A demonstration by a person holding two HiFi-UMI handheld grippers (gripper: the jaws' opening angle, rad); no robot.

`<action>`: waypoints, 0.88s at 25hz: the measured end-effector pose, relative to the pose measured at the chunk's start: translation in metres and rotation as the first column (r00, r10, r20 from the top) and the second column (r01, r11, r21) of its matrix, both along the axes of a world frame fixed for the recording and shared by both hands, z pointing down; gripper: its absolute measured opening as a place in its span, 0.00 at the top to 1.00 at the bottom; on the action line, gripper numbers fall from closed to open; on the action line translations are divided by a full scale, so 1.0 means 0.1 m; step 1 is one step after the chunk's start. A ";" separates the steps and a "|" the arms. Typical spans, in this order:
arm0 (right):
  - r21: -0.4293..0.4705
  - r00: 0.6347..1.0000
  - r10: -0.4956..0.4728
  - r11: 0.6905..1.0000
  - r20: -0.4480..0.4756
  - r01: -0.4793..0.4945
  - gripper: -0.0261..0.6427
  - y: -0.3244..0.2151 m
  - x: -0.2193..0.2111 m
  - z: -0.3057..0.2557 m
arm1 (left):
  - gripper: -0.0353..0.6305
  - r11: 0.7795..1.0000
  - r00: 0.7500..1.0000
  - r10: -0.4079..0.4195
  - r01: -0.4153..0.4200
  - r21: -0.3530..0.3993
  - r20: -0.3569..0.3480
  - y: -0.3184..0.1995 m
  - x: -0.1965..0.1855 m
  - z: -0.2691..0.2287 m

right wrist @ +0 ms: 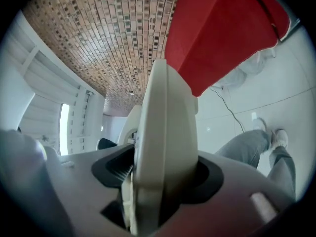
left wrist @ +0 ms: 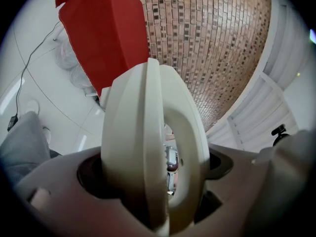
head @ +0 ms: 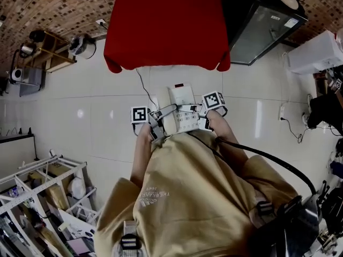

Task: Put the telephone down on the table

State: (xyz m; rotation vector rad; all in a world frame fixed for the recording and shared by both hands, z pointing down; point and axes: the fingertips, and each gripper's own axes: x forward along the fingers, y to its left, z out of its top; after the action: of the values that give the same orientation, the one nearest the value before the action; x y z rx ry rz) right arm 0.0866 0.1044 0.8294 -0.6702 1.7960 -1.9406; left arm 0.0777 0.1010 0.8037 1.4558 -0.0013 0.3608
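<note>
Head view first: the white telephone (head: 181, 107) hangs in the air over the tiled floor (head: 80, 90), pinched between both grippers in front of a tan shirt (head: 187, 197). The left gripper (head: 159, 122) has it from one side, the right gripper (head: 202, 116) from the other. The counter (head: 166, 25), under a red cloth, sits just ahead, and the phone isn't on it. A dark cabinet (head: 262, 28) stands beside the counter.

Left gripper view: the left gripper (left wrist: 153, 181) is clamped on the telephone (left wrist: 143, 142), which stands edge-on and fills the middle of the shot. The red-draped counter (left wrist: 108, 33) is up behind it, in front of a brick wall (left wrist: 212, 43).

Right gripper view: same deal. The right gripper (right wrist: 160, 186) grips the telephone (right wrist: 165, 142) by its edge, with the casing seated between the jaws. The red counter (right wrist: 222, 33) shows top right, the brick wall (right wrist: 108, 38) to the left. A person's legs in jeans (right wrist: 252, 147) stand on the floor off to the right.
</note>
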 end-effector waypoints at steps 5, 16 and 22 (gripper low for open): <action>-0.027 1.000 0.022 0.999 -0.017 -0.023 0.53 -0.32 0.00 0.03 | 0.26 1.000 1.000 0.020 -0.020 0.003 -0.015 -0.35 -0.01 0.10; -0.028 0.987 0.108 0.993 -0.116 -0.112 0.52 -1.90 0.68 -0.08 | 0.26 0.994 0.991 0.103 -0.106 -0.027 -0.091 -1.89 0.67 -0.15; -0.020 0.988 0.065 0.997 -0.142 -0.068 0.51 -3.10 0.79 0.07 | 0.26 0.998 0.992 0.055 -0.056 0.002 -0.113 -3.09 0.77 0.04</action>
State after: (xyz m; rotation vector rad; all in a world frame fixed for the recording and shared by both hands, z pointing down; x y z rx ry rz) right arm 0.1653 -0.2051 0.8368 -0.8855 1.8099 -1.9174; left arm 0.1548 -0.2077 0.8074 1.4753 0.1309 0.3233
